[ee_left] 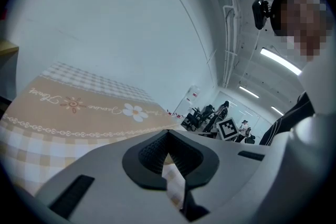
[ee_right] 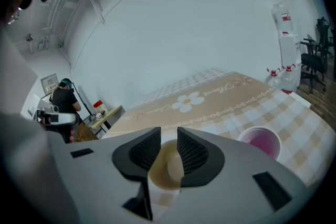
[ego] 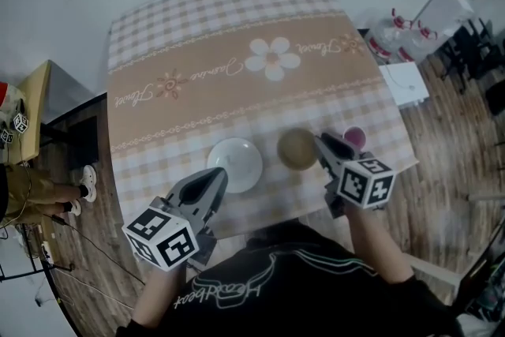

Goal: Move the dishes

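Step in hand: judged to be the interval between two transfers. Neither claw has hold of a dish, and all three dishes sit on the tabletop point(ego: 237, 75) along its near edge.

1. My left claw point(ee_left: 168, 136) has its jaws together at the tips and nothing between them. It hangs just near of the white dish point(ego: 235, 162), tips pointing at its near rim.
2. The white dish is round, shallow and smooth, probably glazed ceramic or melamine. Its thin rim is the only place to grip it.
3. The tan bowl point(ee_right: 165, 168) stands just right of the white dish, the two close but apart. It is round, deeper, with a dull matte inside.
4. My right claw point(ego: 319, 140) is partly open above the right rim of the tan bowl. The ribbed black pads stand clear of the bowl, which shows through the gap below them.
5. The pink cup point(ee_right: 261, 141) stands just right of the tan bowl, small, round and open-topped, apparently plastic.

Next move, as I judge it: open the left claw, lower it over the near rim of the white dish and close firmly, since a smooth rim may slip. The checked cloth is soft and may drag.
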The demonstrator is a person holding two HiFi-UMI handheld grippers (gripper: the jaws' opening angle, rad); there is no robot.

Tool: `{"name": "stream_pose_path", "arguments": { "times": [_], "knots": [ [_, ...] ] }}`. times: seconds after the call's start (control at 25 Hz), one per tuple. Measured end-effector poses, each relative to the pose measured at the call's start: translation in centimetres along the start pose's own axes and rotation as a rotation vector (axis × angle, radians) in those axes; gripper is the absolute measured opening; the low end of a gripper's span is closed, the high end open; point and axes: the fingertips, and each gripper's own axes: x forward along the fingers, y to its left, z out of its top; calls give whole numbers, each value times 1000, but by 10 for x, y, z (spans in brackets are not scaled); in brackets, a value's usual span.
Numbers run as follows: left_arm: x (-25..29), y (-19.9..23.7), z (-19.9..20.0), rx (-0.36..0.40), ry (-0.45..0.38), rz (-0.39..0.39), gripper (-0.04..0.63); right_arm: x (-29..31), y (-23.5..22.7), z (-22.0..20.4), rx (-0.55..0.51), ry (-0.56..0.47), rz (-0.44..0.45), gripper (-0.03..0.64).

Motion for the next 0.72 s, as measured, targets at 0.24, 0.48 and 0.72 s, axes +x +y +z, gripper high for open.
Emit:
{"name": "stream_pose_path", "arguments": {
  "times": [0.24, 0.48, 0.72],
  "knots": [
    [-35, -21, -10, 55, -18, -60, -5, -60, 84, 27, -50, -237, 229, 87],
    [-63, -48, -16, 108, -38, -129, -5, -108, 160, 12, -176, -300, 416, 25],
    [-82, -86, -25, 124, -65, -170, -5, -150, 200, -13, -245, -257, 548, 14]
  ]
}}
